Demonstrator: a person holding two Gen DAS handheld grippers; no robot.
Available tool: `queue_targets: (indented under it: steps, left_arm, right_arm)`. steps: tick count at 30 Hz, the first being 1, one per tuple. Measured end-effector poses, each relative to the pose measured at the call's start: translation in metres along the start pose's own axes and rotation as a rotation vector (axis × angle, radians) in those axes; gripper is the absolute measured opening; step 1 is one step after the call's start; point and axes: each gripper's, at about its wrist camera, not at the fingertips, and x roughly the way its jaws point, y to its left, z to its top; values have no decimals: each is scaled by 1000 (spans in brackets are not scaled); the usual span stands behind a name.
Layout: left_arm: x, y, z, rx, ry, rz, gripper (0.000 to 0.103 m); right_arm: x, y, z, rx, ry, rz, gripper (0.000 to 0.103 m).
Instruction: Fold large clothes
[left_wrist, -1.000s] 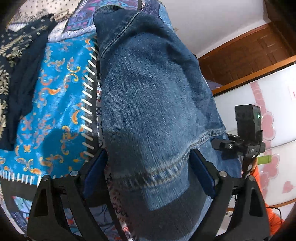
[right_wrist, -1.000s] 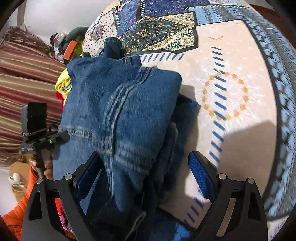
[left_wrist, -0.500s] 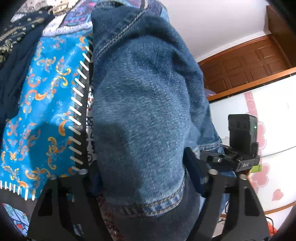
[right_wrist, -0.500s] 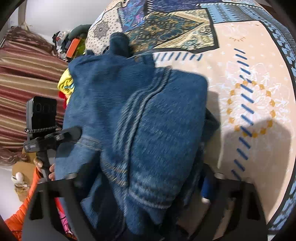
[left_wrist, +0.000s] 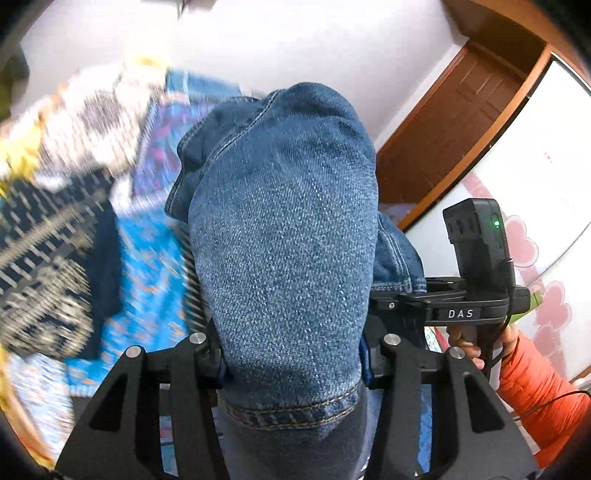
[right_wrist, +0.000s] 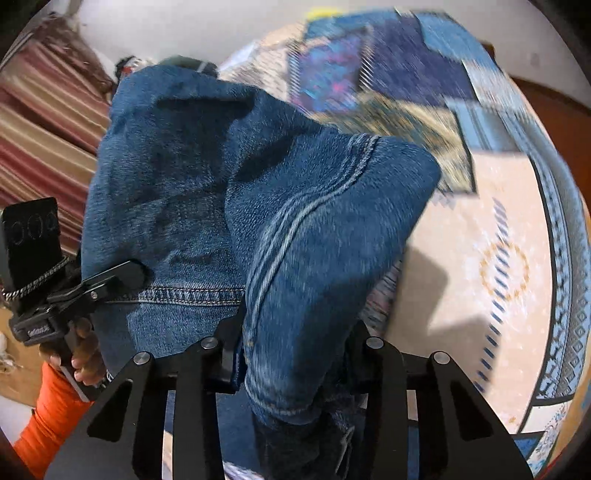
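**user1:** ok so what are the tongs doing rn? pics are kinda blurry

**user2:** both clamped on the jeans (left_wrist: 284, 236) afaict. Left tongs (left_wrist: 291, 365) have their jaws squeezed in against a thick folded wad of denim, hem w/ orange stitching sitting right at the bottom between them. Right tongs (right_wrist: 295, 362) same deal, pinched around a folded bunch w/ a double-stitched seam running up the middle.

**user1:** and where's the denim itself? on the bed or up?

**user2:** bunched up between the two tools, bulging up in front of each cam and filling most of both views. In the right wrist view the jeans (right_wrist: 236, 206) hang over a patchwork bedspread (right_wrist: 491, 266), and there's a shadow on the beige patch just beside them. Can't tell if any part touches the bed tbh, the lower end is hidden behind the tongs.

**user1:** other stuff around?

**user2:** left cam: the right-hand tool's handle w/ "DAS" printed on it, held by the person's right hand (left_wrist: 476, 347), orange sleeve (left_wrist: 535, 391) below. Bright blue patterned patch of the bedspread (left_wrist: 147, 258) on the left w/ a dark navy garment (left_wrist: 55, 258) lying on it, motion-blurred. Brown wooden door (left_wrist: 454, 129) top right, white panel w/ pink hearts (left_wrist: 546, 236) beside it. Right cam: left hand (right_wrist: 83, 354) gripping its handle, striped curtain (right_wrist: 44, 122) behind.
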Motion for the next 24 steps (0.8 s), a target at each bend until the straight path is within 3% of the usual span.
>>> queue_targets:
  steps: [6,12,16,24]
  left_arm:
    - [-77,29,29,40,-124,62,49]
    - [-109,80,49,21,-165,103,49]
    - [-104,133,54,-29,-126,126,49]
    - [-60,251,36,-199,-21,140,49]
  right_arm:
    - [5,68,41,-77,-119,46,34]
    - [44,105,79,-83,-145,97,34]
    - [96,115,99,-72,-90,89,34]
    - [213,106,121,-25,45,67,34]
